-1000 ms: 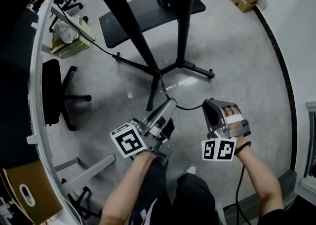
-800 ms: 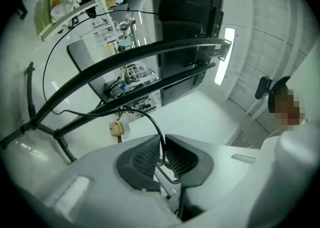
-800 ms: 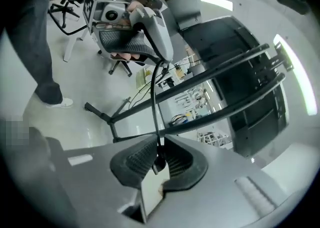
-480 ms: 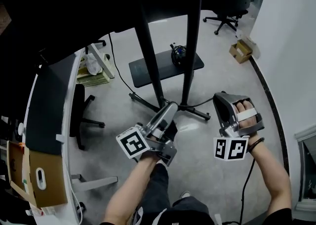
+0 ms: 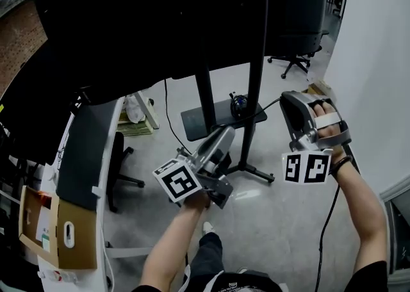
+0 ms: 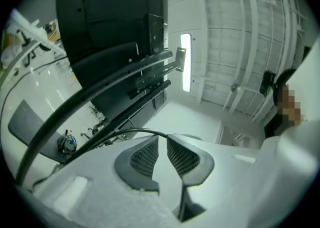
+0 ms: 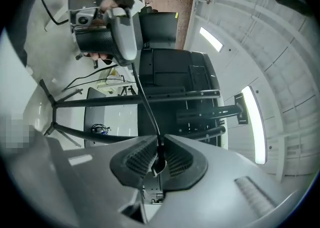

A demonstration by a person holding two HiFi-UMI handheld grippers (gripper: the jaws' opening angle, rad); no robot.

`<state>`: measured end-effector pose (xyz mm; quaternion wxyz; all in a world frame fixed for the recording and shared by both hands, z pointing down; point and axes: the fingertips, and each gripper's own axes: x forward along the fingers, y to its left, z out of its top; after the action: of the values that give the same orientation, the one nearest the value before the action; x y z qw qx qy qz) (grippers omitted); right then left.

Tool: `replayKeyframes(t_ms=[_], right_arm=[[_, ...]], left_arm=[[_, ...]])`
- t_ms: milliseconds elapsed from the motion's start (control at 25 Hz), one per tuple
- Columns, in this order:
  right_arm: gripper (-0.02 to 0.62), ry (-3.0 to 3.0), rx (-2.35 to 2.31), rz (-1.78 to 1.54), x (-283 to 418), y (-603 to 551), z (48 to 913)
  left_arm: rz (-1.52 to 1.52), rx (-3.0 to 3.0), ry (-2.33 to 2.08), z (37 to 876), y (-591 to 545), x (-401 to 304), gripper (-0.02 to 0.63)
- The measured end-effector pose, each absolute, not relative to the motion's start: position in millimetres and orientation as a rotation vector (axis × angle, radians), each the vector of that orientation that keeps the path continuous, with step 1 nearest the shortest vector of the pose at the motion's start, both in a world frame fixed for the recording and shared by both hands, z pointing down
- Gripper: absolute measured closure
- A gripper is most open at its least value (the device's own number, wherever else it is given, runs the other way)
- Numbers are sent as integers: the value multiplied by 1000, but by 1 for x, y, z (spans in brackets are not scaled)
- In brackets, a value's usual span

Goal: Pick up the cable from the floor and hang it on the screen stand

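Observation:
A thin black cable [image 5: 266,106] stretches between my two grippers in front of the screen stand [image 5: 206,105]. The stand's big dark screen [image 5: 192,22] fills the top of the head view. My right gripper [image 5: 289,100] is raised to the right of the stand's right post, shut on the cable [image 7: 159,154], which shows pinched between its pads. My left gripper [image 5: 224,134] is lower, near the left post. In the left gripper view the cable [image 6: 125,133] arcs over the left jaw's tip to the gap. The left gripper [image 6: 162,139] is open, with a narrow gap between its pads.
A cable coil [image 5: 239,104] lies on the stand's base shelf [image 5: 205,121], and the stand's legs [image 5: 259,172] spread on the grey floor. A desk [image 5: 86,156], a chair [image 5: 118,162] and a cardboard box [image 5: 45,233] stand at left. An office chair [image 5: 296,61] stands behind, a white wall at right.
Both grippers have risen from near the floor to beside the stand's posts, the right one higher. The head view has tilted up, so the screen now shows.

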<state>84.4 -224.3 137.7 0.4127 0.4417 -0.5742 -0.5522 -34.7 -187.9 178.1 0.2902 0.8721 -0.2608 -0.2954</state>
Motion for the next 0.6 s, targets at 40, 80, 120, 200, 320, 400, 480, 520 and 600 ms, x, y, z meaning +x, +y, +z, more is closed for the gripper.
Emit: replayKeyframes(t_ms=[40,80,120,200,320,400,480,520,600], right_arm=[[551,-1446,1121,-1400,79,-228,125],[551,-1451,1133,-1409,73,-231,114],[551,-1456,1143,-1419,67,-234,102],[551,-1463,1148,-1446,55,-239,82],[551,-1460,1139,-1494,38,-244,60],[551,-1458,1136,-1520,29,-247,46],[551,-1457,1132,-1549,18,-250,32],[551,-1457,1131,-1563,12,-251,25],[551,-1458,1131,-1590,2,-253,8]], left_arm=[[-757,2362,-738,176,-188,-37,548],[-723,2397,-774,175,-187,-38,548],[-682,2431,-808,176,-186,-39,548],[-580,2496,-901,182,-184,-44,531],[-410,2571,-1077,193,-182,-55,531],[-332,2595,-1160,199,-180,-64,531],[-284,2604,-1233,204,-179,-73,530],[-266,2603,-1268,206,-180,-78,530],[-225,2607,-1314,211,-183,-83,529]])
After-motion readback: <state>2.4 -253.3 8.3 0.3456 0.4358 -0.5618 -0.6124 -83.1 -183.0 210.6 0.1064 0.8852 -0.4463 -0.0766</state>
